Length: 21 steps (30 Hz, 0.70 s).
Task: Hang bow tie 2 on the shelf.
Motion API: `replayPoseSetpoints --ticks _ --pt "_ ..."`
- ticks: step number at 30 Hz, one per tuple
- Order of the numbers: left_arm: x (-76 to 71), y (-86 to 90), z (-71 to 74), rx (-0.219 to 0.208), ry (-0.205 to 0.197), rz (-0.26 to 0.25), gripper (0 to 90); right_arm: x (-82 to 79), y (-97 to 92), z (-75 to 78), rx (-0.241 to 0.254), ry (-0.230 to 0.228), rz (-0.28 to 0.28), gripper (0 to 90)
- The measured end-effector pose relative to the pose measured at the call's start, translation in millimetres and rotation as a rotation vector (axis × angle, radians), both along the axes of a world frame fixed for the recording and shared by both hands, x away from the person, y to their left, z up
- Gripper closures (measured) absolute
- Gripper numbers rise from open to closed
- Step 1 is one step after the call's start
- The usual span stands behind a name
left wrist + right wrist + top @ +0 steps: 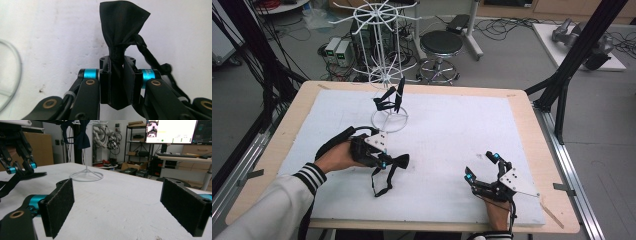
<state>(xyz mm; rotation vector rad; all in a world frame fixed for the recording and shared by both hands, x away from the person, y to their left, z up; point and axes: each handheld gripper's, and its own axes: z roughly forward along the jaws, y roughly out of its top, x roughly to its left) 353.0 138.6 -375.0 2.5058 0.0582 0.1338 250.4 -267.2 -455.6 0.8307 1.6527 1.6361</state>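
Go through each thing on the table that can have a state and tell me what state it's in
Left tool: shut on the black fabric bow tie.
Black fabric bow tie: pinched at its middle, strap dangling.
Right tool: open, holding nothing.
White wire display rack: upright.
Second dark bow tie: hanging on the rack.

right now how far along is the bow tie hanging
Done: one bow tie already hangs on the white wire rack. In hand: the left gripper is shut on a second black bow tie, strap dangling above the white mat. Left: carrying it to the rack. The right gripper rests open.
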Motion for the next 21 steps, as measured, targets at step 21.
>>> replayPoseSetpoints --ticks 21 --pt "-10.3 26.5 31.0 -0.228 -0.101 0.15 76.4 0.4 0.0 0.0 -0.006 -0.008 0.002 11.4"
